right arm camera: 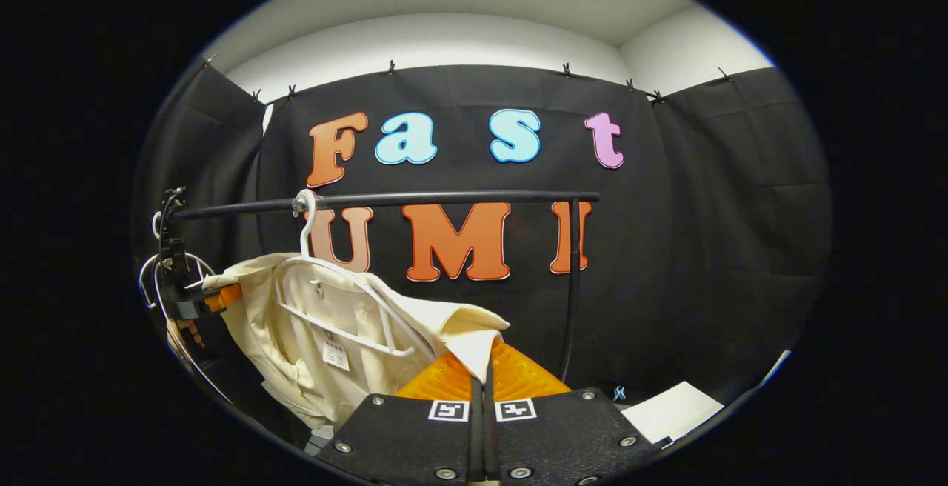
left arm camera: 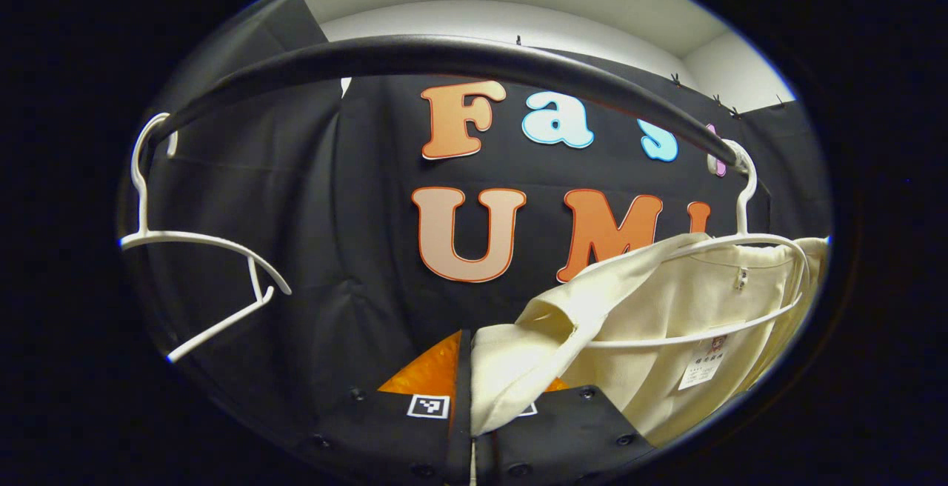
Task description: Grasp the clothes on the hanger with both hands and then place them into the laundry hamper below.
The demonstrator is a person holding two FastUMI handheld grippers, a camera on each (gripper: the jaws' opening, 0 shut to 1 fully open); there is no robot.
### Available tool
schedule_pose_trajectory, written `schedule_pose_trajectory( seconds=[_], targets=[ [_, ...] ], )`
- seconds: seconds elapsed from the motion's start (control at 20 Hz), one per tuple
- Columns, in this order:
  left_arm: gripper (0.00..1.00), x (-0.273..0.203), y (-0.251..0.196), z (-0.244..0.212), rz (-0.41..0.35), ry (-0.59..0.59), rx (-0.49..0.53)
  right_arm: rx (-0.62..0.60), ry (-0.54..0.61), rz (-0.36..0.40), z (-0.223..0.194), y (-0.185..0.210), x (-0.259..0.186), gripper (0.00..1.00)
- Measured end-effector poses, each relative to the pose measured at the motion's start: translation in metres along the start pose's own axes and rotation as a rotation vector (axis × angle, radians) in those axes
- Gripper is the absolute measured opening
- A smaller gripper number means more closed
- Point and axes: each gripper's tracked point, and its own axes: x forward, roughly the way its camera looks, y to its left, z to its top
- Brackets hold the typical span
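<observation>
My left tongs (left arm camera: pixel 471 397) are pressed together on a fold of the cream garment (left arm camera: pixel 666 323): in the left gripper view the cloth runs down between the two fingers and comes out below them as a thin pale strip. My right tongs (right arm camera: pixel 481 390) are likewise pinched on the other shoulder of the same garment (right arm camera: pixel 333 323); in the right gripper view a corner of the cloth drapes over the fingertips and slips into the narrow slot between them.

The garment hangs on a white hanger (left arm camera: pixel 740 278), whose hook sits over the black rail (left arm camera: pixel 444 60) near its right end as the left gripper view has it. The neck opening faces me, with a paper tag (left arm camera: pixel 703 364) dangling inside. A second white hanger (left arm camera: pixel 200 249) hangs bare at the far left of that rail, well apart from the garment.

In the right gripper view the rail (right arm camera: pixel 444 198) runs level to a black upright post (right arm camera: pixel 572 286), and the hanger (right arm camera: pixel 326 278) hooks on near its left part. At the left edge of that view I see my left tongs (right arm camera: pixel 194 302) beside the garment's far shoulder. A white sheet (right arm camera: pixel 670 408) lies low at the right.
</observation>
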Motion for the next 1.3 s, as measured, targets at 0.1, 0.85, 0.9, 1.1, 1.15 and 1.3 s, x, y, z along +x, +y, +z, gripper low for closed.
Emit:
schedule_pose_trajectory(
  seconds=[0.1,0.85,0.9,1.1,1.15,1.3],
  targets=[
    [0.11,0.003,0.004,0.004,0.009,-0.009,0.014,-0.008,-0.002,-0.009,0.002,-0.010,0.004,0.00],
    [0.10,0.041,0.031,-0.010,0.061,0.014,0.015,0.039,0.056,0.079,-0.024,-0.023,0.060,0.00],
    [0.11,0.045,0.033,-0.017,0.061,0.028,0.006,0.052,0.066,0.086,-0.031,-0.023,0.064,0.00],
    [0.10,0.048,0.036,-0.035,0.067,0.054,0.008,0.090,0.109,0.102,-0.059,-0.025,0.072,0.00],
    [0.11,0.050,0.036,-0.038,0.069,0.060,0.011,0.111,0.120,0.105,-0.066,-0.026,0.074,0.00],
    [0.10,0.049,0.032,-0.039,0.070,0.079,0.009,0.158,0.151,0.114,-0.088,-0.028,0.072,0.00]
  ],
)
